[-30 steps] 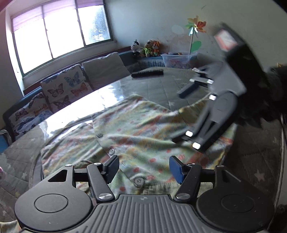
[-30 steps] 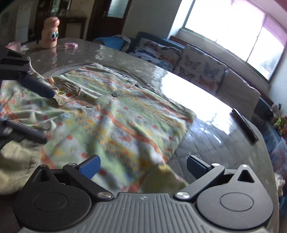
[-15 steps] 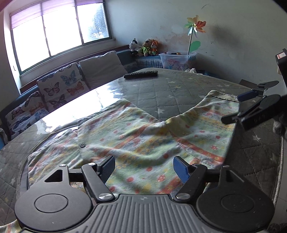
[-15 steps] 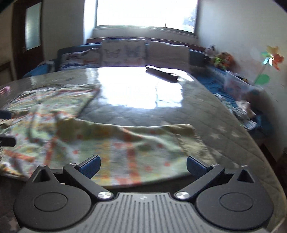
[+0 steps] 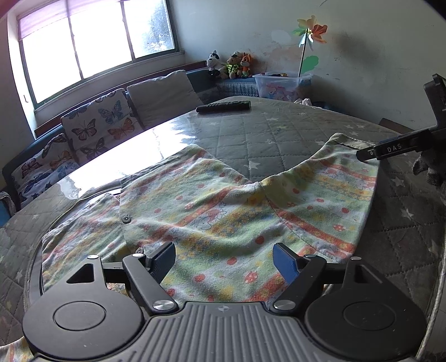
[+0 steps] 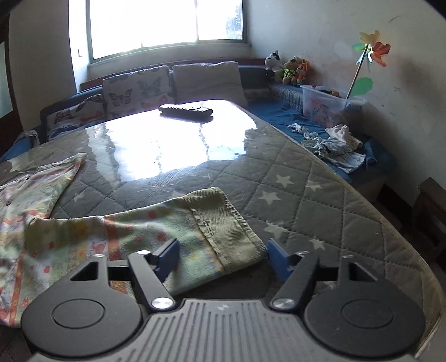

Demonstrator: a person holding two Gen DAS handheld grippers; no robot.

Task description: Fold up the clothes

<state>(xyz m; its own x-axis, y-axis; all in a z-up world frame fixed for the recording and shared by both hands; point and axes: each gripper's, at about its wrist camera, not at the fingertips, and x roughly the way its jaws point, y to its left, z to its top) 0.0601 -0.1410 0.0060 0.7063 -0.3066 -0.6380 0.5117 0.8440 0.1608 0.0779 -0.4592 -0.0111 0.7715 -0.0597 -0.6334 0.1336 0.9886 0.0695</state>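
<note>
Left wrist: "DAS" on right tool (image 5: pixel 390 149)

Bright window (image 6: pixel 164 25) above a cushioned sofa (image 5: pixel 92 131); its light glares off the quilted table (image 6: pixel 292 195) beside scuffed walls (image 5: pixel 362 50).

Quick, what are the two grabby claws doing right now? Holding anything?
Left gripper: open, holding nothing, above the patterned shirt.
Right gripper: open, holding nothing, its fingers on either side of the shirt's sleeve cuff.
</note>
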